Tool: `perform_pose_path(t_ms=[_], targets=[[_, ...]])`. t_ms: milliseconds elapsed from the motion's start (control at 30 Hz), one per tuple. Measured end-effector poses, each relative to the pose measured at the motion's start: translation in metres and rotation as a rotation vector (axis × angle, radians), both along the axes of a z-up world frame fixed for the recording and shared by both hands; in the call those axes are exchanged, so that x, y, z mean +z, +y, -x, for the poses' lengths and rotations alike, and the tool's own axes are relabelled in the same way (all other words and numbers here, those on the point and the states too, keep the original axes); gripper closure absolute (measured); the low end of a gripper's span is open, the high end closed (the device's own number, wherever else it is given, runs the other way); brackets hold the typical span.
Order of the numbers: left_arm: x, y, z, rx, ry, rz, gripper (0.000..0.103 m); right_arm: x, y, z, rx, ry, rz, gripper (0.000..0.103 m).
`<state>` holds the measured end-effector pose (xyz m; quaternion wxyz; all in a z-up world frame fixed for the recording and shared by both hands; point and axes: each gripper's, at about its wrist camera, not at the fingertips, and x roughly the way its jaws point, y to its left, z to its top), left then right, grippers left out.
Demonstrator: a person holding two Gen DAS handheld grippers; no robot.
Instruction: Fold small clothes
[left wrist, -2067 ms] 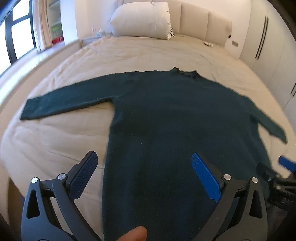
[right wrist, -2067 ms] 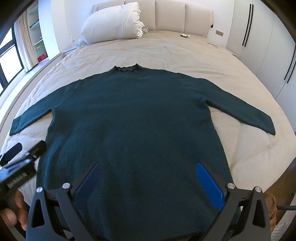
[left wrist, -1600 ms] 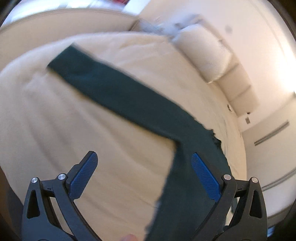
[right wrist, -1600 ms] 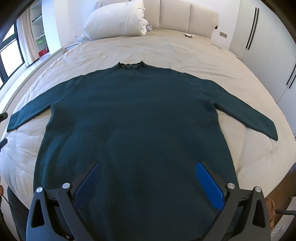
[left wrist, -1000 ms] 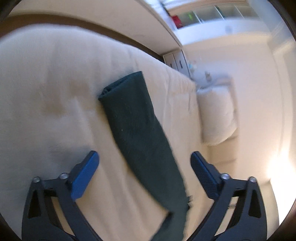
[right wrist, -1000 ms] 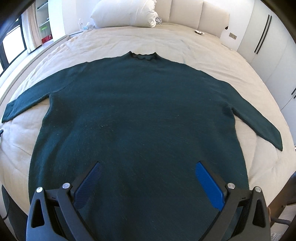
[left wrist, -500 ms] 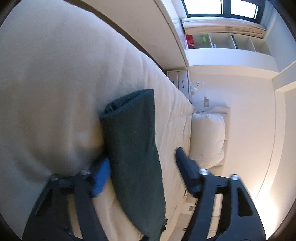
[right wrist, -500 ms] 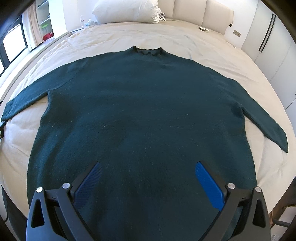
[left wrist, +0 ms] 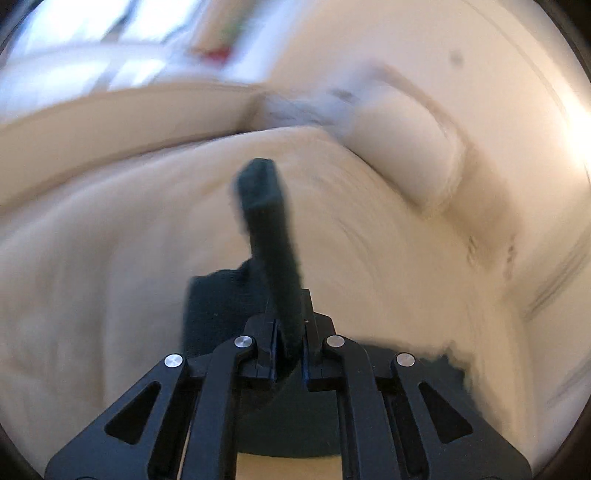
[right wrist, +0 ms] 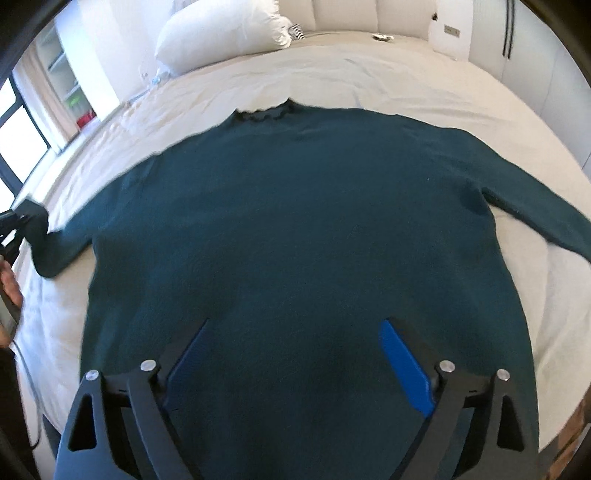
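Observation:
A dark green long-sleeved sweater (right wrist: pixel 295 229) lies flat, front up, on a cream bed (right wrist: pixel 369 74), neck toward the headboard. My left gripper (left wrist: pixel 288 332) is shut on the cuff end of the sweater's left sleeve (left wrist: pixel 266 221), which sticks up out of the jaws; this view is blurred. The left gripper also shows at the left edge of the right wrist view (right wrist: pixel 14 225), holding the sleeve end lifted off the bed. My right gripper (right wrist: pixel 295 354) is open and empty above the sweater's lower body. The right sleeve (right wrist: pixel 546 221) lies spread out on the bed.
A white pillow (right wrist: pixel 221 33) lies at the head of the bed by the padded headboard (right wrist: pixel 354 14). A window and shelves (right wrist: pixel 55 92) stand at the left. White wardrobe doors (right wrist: pixel 535 44) are on the right. A small object (right wrist: pixel 382 36) lies on the far bed corner.
My left gripper moved out to the left sleeve's cuff, shut on it and lifted it, swinging fast. My right gripper stayed open and drifted forward over the sweater's body.

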<state>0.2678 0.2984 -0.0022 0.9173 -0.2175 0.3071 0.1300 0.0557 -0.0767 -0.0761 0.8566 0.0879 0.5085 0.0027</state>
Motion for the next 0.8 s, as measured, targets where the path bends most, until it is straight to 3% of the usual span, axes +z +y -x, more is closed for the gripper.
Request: perform_pose_path(t_ms=[67, 167, 267, 400, 500, 600, 800], targets=[[-0.002, -0.090, -0.033, -0.192, 0.060, -0.269, 0.095, 0.002, -0.011, -0.012, -0.015, -0.009, -0.068, 0.011], [-0.032, -0.185, -0.046, -0.339, 0.107, -0.517, 0.095, 0.002, -0.022, -0.041, -0.009, 0.000, -0.234, 0.011], [-0.070, -0.235, -0.044, -0.398, 0.143, -0.625, 0.095, -0.003, -0.019, -0.075, 0.054, 0.028, -0.393, 0.014], [-0.107, -0.235, -0.034, -0.392, 0.141, -0.665, 0.095, -0.014, 0.010, -0.133, 0.164, 0.105, -0.626, 0.025], [-0.107, -0.242, -0.027, -0.364, 0.114, -0.664, 0.095, -0.035, 0.045, -0.171, 0.230, 0.206, -0.811, 0.027], [-0.113, -0.231, -0.019, -0.356, 0.100, -0.664, 0.095, -0.051, 0.076, -0.193, 0.230, 0.296, -0.864, 0.027], [-0.109, -0.231, 0.002, -0.355, 0.078, -0.704, 0.095, -0.067, 0.110, -0.221, 0.236, 0.375, -0.967, 0.032]])
